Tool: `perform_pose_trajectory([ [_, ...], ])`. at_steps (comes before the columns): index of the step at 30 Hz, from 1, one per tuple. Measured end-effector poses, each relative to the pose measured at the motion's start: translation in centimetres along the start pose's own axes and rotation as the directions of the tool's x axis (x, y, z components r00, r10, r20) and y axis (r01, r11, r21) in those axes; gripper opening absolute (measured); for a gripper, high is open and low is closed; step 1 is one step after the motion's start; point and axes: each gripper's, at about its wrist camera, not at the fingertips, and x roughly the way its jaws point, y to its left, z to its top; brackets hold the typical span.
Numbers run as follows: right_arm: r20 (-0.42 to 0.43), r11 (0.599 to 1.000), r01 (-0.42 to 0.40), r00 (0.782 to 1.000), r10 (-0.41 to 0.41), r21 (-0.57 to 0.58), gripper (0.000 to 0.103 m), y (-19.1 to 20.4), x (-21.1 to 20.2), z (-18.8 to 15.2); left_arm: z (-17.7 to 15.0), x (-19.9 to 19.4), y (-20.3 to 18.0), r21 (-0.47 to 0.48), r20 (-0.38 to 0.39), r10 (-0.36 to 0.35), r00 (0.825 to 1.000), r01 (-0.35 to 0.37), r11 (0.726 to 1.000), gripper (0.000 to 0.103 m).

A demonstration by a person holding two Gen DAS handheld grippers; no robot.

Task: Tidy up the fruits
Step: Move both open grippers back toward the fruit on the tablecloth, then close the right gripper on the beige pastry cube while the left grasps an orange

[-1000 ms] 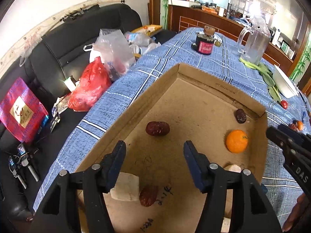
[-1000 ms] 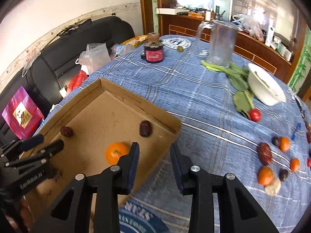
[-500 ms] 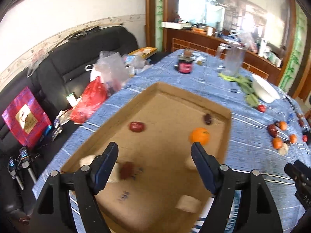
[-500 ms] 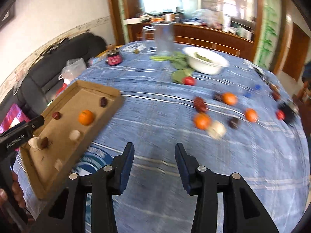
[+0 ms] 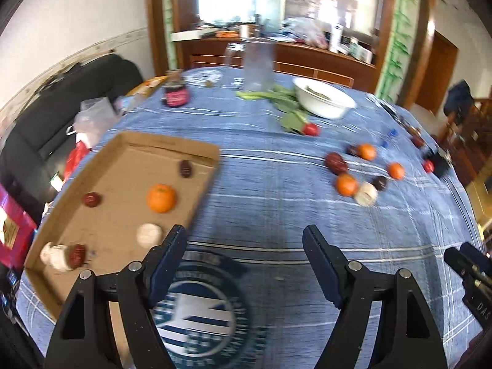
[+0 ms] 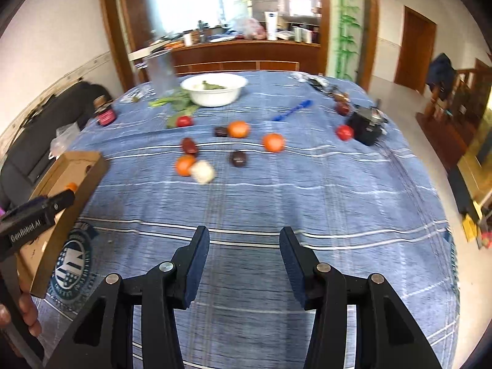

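Both the left hand-held gripper [image 5: 244, 264] and the right hand-held gripper [image 6: 244, 261] are held apart and empty above the bench [image 6: 307, 200]. Loose fruits [image 6: 196, 166] are clustered at the far centre, well apart from the cardboard tray [image 5: 123, 160] at left. Round fruit may be nudged and rolled away if approached off-centre.

"GenRobot.AI" stands in white on the black body of the left gripper [image 6: 40, 215]; "DAS" shows on the right gripper [image 5: 473, 279]; the lettering around the round emblem [image 5: 200, 307] on the tablecloth is too blurred to read
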Motion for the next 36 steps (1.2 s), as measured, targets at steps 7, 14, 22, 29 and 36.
perform_pose_trajectory([
  [7, 0.004, 1.000, 0.012, 1.000, -0.012, 0.028, 0.053, -3.4, 0.2, -0.2, -0.5, 0.3, -3.0, 0.033, -0.029, -0.004, 1.000, 0.005, 0.999, 0.077],
  [14, -0.005, 0.999, -0.052, 0.999, 0.052, 0.016, 0.053, -4.1, 3.1, 1.5, -0.6, 0.1, -3.3, 0.064, -0.029, 0.046, 0.999, -0.044, 0.997, 0.077],
  [22, -0.090, 0.981, -0.189, 0.978, 0.186, -0.031, 0.053, -0.9, 9.5, 4.5, -0.8, 1.5, -2.4, 0.059, -0.074, 0.078, 0.994, -0.073, 0.996, 0.077],
  [29, -0.130, 0.959, -0.253, 0.963, 0.237, -0.128, 0.053, 3.2, 13.1, 5.8, -0.1, 2.7, -1.6, 0.050, -0.092, 0.097, 0.991, -0.093, 0.994, 0.077],
  [36, -0.157, 0.939, -0.300, 0.949, 0.275, -0.167, 0.027, 3.9, 14.8, 5.9, 1.0, 4.2, -2.8, 0.068, -0.103, 0.092, 0.990, -0.085, 0.994, 0.077],
])
